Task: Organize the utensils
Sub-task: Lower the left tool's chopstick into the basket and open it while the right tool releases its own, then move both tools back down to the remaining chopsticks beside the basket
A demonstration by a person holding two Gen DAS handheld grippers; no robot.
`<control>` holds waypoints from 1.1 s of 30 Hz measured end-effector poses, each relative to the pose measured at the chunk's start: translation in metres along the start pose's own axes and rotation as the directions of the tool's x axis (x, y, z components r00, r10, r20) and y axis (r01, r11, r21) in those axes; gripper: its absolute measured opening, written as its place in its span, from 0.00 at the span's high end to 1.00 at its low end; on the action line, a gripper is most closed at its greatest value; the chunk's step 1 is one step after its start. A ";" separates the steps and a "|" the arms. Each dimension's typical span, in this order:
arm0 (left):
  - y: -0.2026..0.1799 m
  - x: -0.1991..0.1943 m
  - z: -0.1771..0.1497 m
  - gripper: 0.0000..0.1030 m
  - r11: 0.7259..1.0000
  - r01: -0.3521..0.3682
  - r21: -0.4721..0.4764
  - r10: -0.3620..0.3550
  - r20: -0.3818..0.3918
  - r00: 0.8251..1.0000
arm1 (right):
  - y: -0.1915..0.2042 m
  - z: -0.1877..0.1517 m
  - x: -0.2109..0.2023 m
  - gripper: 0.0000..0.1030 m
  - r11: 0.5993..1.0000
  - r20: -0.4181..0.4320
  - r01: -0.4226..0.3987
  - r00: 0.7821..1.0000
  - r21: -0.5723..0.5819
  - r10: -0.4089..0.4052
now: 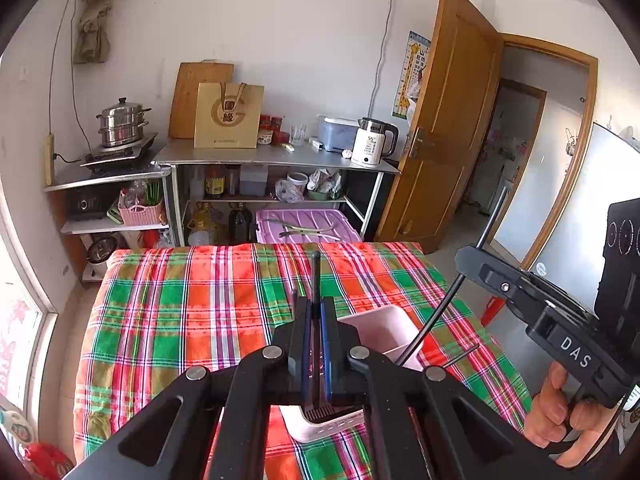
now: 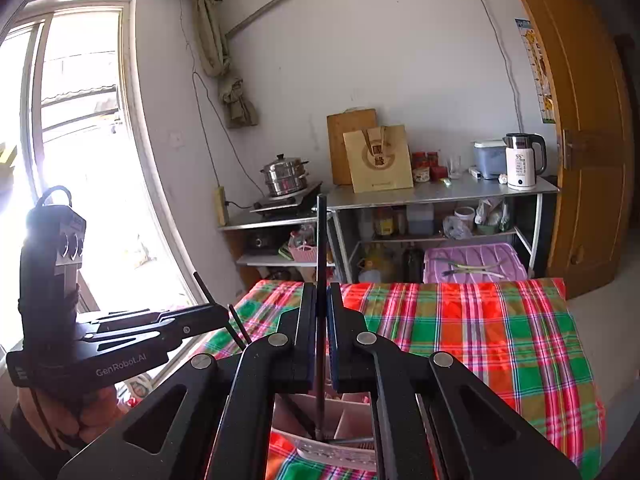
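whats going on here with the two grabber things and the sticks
A person holds a gripper in each hand over a pink utensil holder on a plaid-covered table. The left gripper and the right gripper are each shut on a dark chopstick, both above the holder. Another chopstick lies across its rim.

Plaid cloth [image 1: 224, 304] in red, green and white covers the bench. Behind it stands a metal shelf unit [image 1: 276, 158] against the white wall. On its top: a brown paper bag [image 1: 229, 116] leaning before a wooden cutting board [image 1: 188, 92], red-lidded jars [image 1: 272, 124], a drinking glass [image 1: 298, 135], a blue lidded container [image 1: 338, 133], a white electric kettle [image 1: 374, 141]. A steel steamer pot [image 1: 122, 122] sits on a cooktop [image 1: 120, 154] to the left. A purple storage bin [image 1: 306, 226] rests low. Wooden door [image 1: 448, 120] stands open. Window [image 2: 80, 140] is brightly lit.
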State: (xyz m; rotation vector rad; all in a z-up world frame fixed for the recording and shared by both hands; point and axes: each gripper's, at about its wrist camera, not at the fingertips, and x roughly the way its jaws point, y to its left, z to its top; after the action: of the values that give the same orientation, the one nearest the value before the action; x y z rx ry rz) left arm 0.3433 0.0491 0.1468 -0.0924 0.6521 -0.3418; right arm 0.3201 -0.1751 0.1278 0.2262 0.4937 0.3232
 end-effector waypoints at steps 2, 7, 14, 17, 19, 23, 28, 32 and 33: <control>0.001 0.008 -0.006 0.96 1.000 -0.002 -0.001 0.002 -0.022 1.000 | -0.003 -0.010 0.011 0.95 1.000 -0.036 0.005 0.999 0.004 -0.005; 0.006 0.022 -0.023 0.96 1.000 -0.010 -0.001 0.010 -0.058 0.998 | -0.010 -0.032 0.033 0.95 0.999 -0.130 0.037 0.991 -0.011 -0.038; 0.006 0.016 -0.024 0.95 1.000 -0.026 0.004 0.026 -0.047 0.999 | -0.008 -0.039 0.028 0.92 0.999 -0.164 0.016 0.986 -0.045 -0.023; 0.006 0.007 -0.023 0.90 0.999 -0.039 0.003 0.039 -0.017 0.999 | -0.010 -0.035 0.015 0.88 0.999 -0.138 0.023 0.990 -0.037 -0.028; 0.005 -0.001 -0.023 0.83 0.999 -0.044 0.000 0.044 0.002 0.999 | -0.012 -0.032 0.004 0.85 0.999 -0.119 0.034 0.992 -0.036 -0.039; 0.002 -0.021 -0.024 0.81 0.999 -0.036 -0.005 0.036 0.037 0.999 | -0.015 -0.031 -0.023 0.84 0.999 -0.078 0.039 0.996 -0.023 -0.041; -0.004 -0.047 -0.042 0.81 1.000 -0.027 -0.007 0.027 0.068 0.997 | -0.012 -0.041 -0.057 0.84 0.999 -0.042 0.038 0.998 -0.026 -0.039; -0.014 -0.063 -0.065 0.81 1.000 -0.008 0.004 0.008 0.088 0.996 | -0.012 -0.060 -0.080 0.84 0.999 -0.032 0.039 0.999 -0.033 -0.040; -0.016 -0.066 -0.072 0.81 1.000 -0.001 0.007 0.000 0.092 0.996 | -0.012 -0.066 -0.085 0.84 0.998 -0.032 0.043 0.998 -0.037 -0.045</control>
State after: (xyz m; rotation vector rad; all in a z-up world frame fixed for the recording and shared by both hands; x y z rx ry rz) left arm 0.2460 0.0580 0.1315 -0.1007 0.5596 -0.3375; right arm 0.2199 -0.2072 0.1040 0.1750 0.5243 0.2930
